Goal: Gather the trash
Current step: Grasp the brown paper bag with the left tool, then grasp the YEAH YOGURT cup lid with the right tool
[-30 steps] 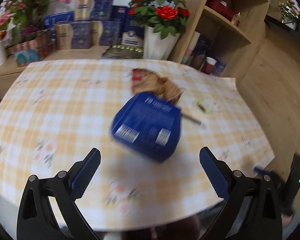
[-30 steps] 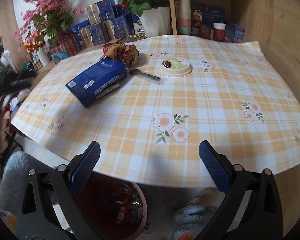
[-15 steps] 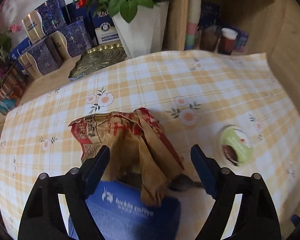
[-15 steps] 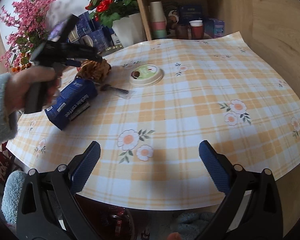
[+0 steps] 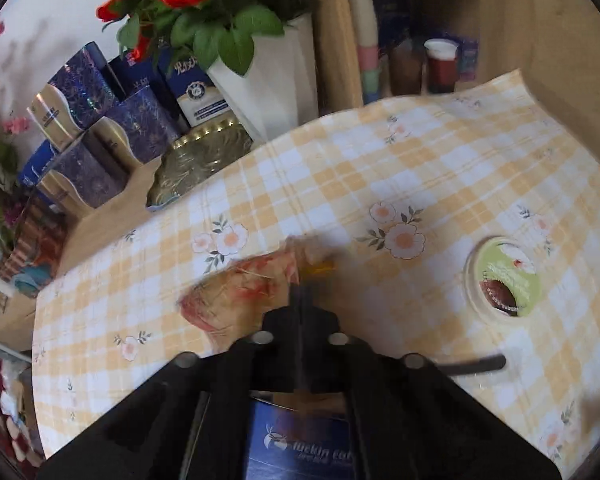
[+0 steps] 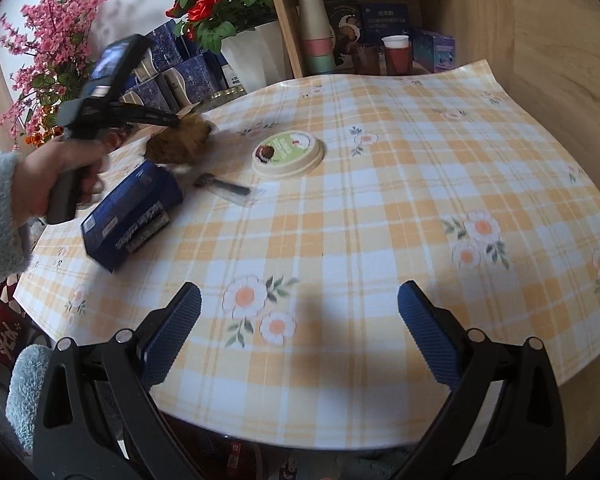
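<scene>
At about ten o'clock on the counter [image 6: 380,208], seen from the right wrist, the left gripper [image 6: 176,122] has its fingers together on the crumpled brown wrapper [image 6: 178,146]. Its own camera shows the two fingers meeting in a single dark line with the wrapper's upper edge pinched between them (the edge is blurred, so how much paper is caught I cannot tell).

That thin hold is the first risk. A crumpled wrapper is light and springy, and if only a fold is nipped it may tear or slide out as it lifts, dropping back onto the checked cloth or over the near edge.

The second risk lies right against it. The blue coffee box [image 6: 134,216] sits just below the wrapper at seven o'clock from it, and the two look to be touching. Dragging the wrapper sideways instead of straight up could shove the box toward the counter's edge.

A black plastic spoon in its clear sleeve [image 6: 224,188] rests just beside them at four o'clock from the wrapper, with the round green-topped lid [image 6: 288,154] further to three o'clock. A low sweep could knock either one.

Meanwhile the right gripper [image 6: 300,340] hangs over the near edge, fingers wide apart and holding nothing, well away from all the trash.
</scene>
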Demonstrator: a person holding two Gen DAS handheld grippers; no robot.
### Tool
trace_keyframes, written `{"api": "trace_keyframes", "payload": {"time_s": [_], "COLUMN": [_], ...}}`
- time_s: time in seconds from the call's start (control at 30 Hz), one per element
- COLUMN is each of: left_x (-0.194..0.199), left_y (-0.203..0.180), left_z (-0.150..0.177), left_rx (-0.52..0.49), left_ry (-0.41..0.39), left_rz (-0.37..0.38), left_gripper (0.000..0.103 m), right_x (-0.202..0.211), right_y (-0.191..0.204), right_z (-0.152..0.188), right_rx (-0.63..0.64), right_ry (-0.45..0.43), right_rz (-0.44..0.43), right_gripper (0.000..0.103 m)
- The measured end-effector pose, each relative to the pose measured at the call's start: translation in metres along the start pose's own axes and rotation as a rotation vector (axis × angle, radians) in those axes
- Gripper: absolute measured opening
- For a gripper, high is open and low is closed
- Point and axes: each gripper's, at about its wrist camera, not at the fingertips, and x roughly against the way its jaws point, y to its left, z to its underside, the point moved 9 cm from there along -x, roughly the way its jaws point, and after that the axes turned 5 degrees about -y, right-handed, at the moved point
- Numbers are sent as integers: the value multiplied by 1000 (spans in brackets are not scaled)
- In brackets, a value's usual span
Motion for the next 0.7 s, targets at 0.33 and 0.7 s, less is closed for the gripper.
{"api": "trace_keyframes", "payload": {"time_s": [0.33,0.7], "left_x": [81,148], "left_y": [70,118], "left_z": [-1,51], "left_rx": [201,388], "left_ry": [-152,-204], "left_rz": [100,181], "left_gripper": [0,0], "right_x": [-49,-172], "right_y": [17,17], "right_z": [-76,-101], "right_rx": [76,87], "right_ry": [-21,179], "right_rz": [-10,98], "right_gripper": [97,97]}}
